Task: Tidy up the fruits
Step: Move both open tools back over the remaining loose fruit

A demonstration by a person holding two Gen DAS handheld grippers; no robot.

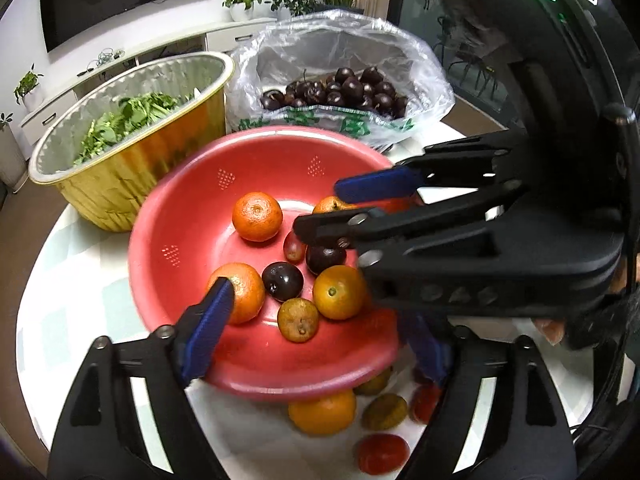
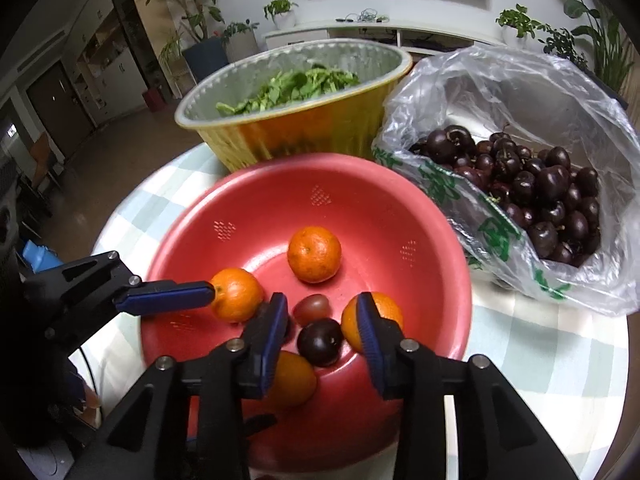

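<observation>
A red colander bowl (image 1: 188,216) (image 2: 400,208) holds several oranges, dark plums and a small tomato. My left gripper (image 1: 320,328) is open, its fingers wide over the bowl's near side, the left fingertip (image 1: 216,300) against an orange (image 1: 246,292). My right gripper (image 2: 322,320) is open above the bowl, its fingers on either side of a dark plum (image 2: 320,342), not touching it. It enters the left wrist view from the right (image 1: 324,208). Loose oranges (image 1: 322,414) and tomatoes (image 1: 380,458) lie on the table near the bowl.
A gold foil tub (image 1: 132,176) (image 2: 304,132) of green leaves stands behind the bowl. A clear plastic bag (image 1: 340,56) (image 2: 520,92) of dark cherries sits to its right. All rest on a round table with a pale checked cloth (image 2: 540,352).
</observation>
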